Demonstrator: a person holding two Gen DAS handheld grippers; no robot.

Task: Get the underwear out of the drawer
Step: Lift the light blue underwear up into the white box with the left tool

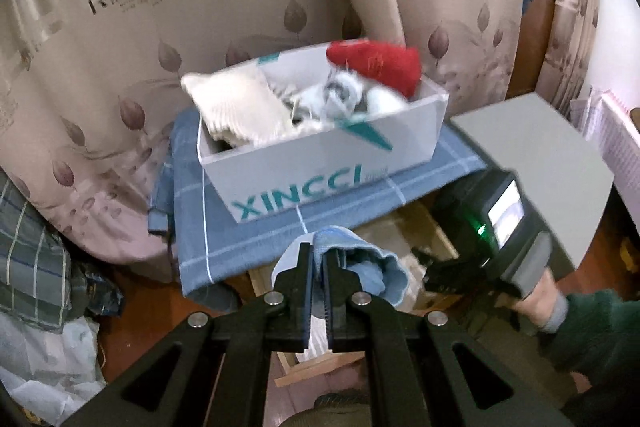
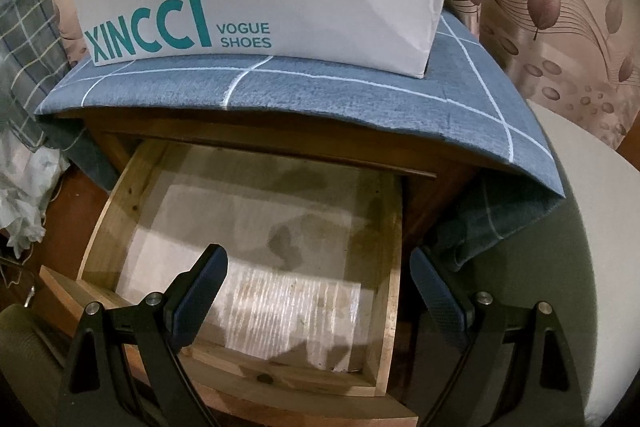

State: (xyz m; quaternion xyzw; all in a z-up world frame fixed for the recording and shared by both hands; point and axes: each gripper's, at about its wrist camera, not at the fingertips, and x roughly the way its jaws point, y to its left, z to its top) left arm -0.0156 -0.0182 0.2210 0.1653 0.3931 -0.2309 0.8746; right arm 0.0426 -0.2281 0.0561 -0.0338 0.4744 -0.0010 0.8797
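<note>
L gripper is pinching the underwear: both fingers are pressing together on a fold of light-blue fabric, w/ the rest bunching up and curling off to the right of the tips and a paler bit hanging down between the jaws. Grip is on one gathered edge, prob. so the whole piece comes up in one go. It's being held in the air, above and in front of the drawer, near the front edge of the blue cloth.

R gripper is hovering over the drawer w/ fingers spread wide, nothing between them. Looks like it's just waiting, or steadying nothing in particular; not touching the wood as far as the view shows.

Drawer is standing pulled out; inside only the pale liner shows, so the garment looks fully clear of it. Task is basically done bar setting it down.

Underwear's long axis: hard to call, it's crumpled and the L view is blurry. Bulk seems to be running from the pinch out to the right and slightly down, open curl facing the camera.

Shoebox is sitting on the cloth behind, stuffed w/ other clothes, red item on top. Likely drop spot, but that's a guess.
</note>
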